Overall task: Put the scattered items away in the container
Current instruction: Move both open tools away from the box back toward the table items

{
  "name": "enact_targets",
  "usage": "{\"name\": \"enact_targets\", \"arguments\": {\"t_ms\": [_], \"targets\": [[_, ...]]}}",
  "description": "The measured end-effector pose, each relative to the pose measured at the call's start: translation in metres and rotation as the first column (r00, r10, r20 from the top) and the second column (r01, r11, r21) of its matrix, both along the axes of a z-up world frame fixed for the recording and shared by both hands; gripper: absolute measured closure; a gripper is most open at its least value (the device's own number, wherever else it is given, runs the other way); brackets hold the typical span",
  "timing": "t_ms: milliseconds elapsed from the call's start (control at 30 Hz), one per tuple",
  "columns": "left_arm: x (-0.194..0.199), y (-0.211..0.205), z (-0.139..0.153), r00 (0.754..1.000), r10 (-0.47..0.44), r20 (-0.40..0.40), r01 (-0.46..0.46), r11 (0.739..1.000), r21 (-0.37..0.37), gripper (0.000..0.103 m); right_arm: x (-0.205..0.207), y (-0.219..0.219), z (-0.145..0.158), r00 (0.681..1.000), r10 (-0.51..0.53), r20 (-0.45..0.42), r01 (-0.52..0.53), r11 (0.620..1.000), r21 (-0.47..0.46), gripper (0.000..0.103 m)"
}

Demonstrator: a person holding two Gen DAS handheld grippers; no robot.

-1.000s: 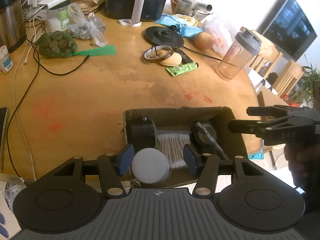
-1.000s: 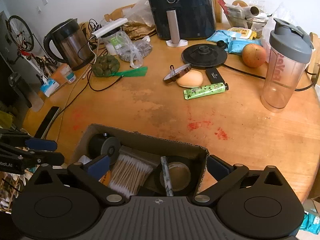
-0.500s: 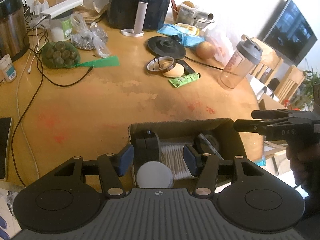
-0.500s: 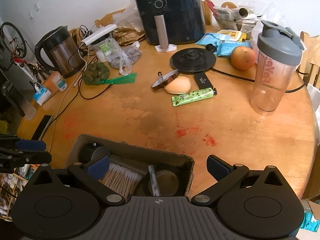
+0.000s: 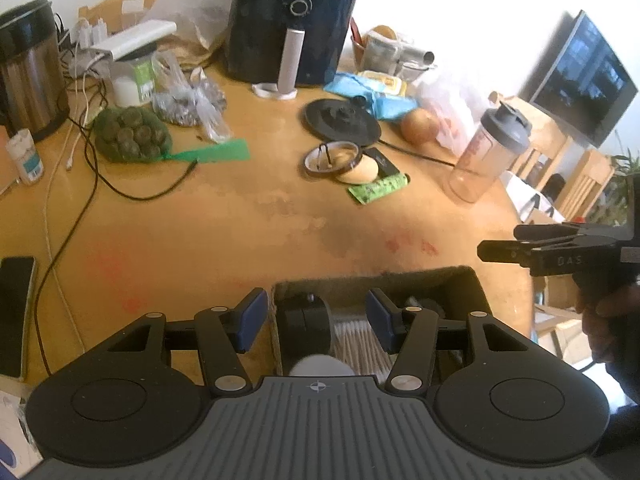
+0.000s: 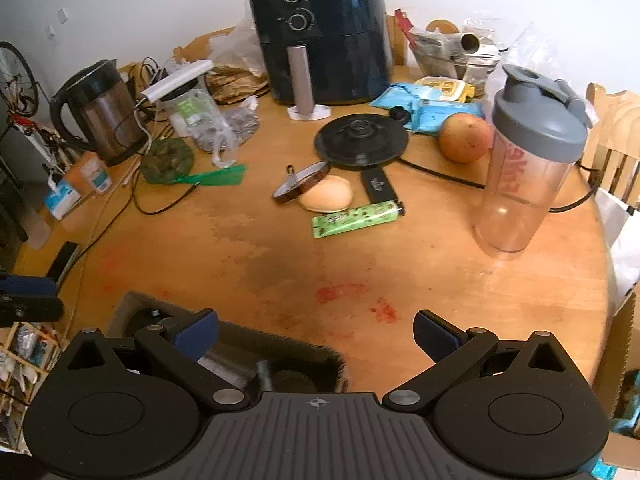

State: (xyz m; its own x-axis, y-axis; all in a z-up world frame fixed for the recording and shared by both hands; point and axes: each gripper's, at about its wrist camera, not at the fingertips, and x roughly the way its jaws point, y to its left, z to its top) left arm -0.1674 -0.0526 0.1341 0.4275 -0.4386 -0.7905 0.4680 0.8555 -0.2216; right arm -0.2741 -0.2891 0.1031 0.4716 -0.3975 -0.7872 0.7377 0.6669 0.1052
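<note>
I have both hand-held grippers tipped steeply down over the near edge of the round wooden tabletop [image 6: 440,264]. My left hand-held gripper [image 5: 316,318] hangs above the left end of the cardboard box [image 5: 472,284], its jaws partly apart with nothing pressed between the pads; the black cylinder [image 5: 306,320] and the cotton swabs [image 5: 352,344] lie in the box below them. My right hand-held gripper [image 6: 316,330] stands wide and empty, its left pad over the box's far rim and its right pad over bare wood. In the left view I also see it at the right edge, held by a hand [image 5: 612,320].

Against a second ago, the box has slid lower in both views, so more bare tabletop shows ahead of the right hand-held gripper, and the pale round thing [image 5: 320,366] in the box is now mostly hidden under the left camera's body.

Still scattered mid-tabletop, well apart from the box, are the tape roll [image 6: 300,188], a beige pad [image 6: 328,200], a black lighter [image 6: 378,186] and a green tube [image 6: 356,218]. Farther off stand the air fryer [image 6: 324,36], a kettle [image 6: 100,116] and a shaker bottle [image 6: 528,160].
</note>
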Motion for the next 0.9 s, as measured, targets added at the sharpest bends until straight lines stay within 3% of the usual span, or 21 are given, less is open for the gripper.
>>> {"name": "enact_targets", "arguments": {"t_ms": [300,333,400,433,900], "targets": [[0.015,-0.002,0.005,0.999,0.019,0.042,-0.02,1.0,0.023,0.047,0.004,-0.019,-0.003,0.999,-0.016,-0.029,0.015,1.0,-0.018,0.0],[0.017,-0.003,0.005,0.999,0.02,0.049,-0.021,0.999,0.028,0.043,0.005,-0.021,-0.003,0.999,-0.018,-0.031,0.017,1.0,-0.018,0.0],[0.02,-0.004,0.007,0.997,0.028,0.072,-0.031,0.999,0.04,0.023,0.007,-0.025,-0.004,0.999,-0.021,-0.034,0.02,1.0,-0.02,0.0],[0.022,-0.004,0.007,0.996,0.033,0.085,-0.036,0.998,0.044,0.021,0.008,-0.026,-0.004,0.999,-0.022,-0.036,0.022,1.0,-0.021,0.0],[0.054,-0.019,0.002,0.998,-0.014,0.059,0.008,0.996,0.088,0.02,0.014,-0.045,-0.012,0.998,-0.052,-0.047,0.052,0.999,-0.017,0.0]]}}
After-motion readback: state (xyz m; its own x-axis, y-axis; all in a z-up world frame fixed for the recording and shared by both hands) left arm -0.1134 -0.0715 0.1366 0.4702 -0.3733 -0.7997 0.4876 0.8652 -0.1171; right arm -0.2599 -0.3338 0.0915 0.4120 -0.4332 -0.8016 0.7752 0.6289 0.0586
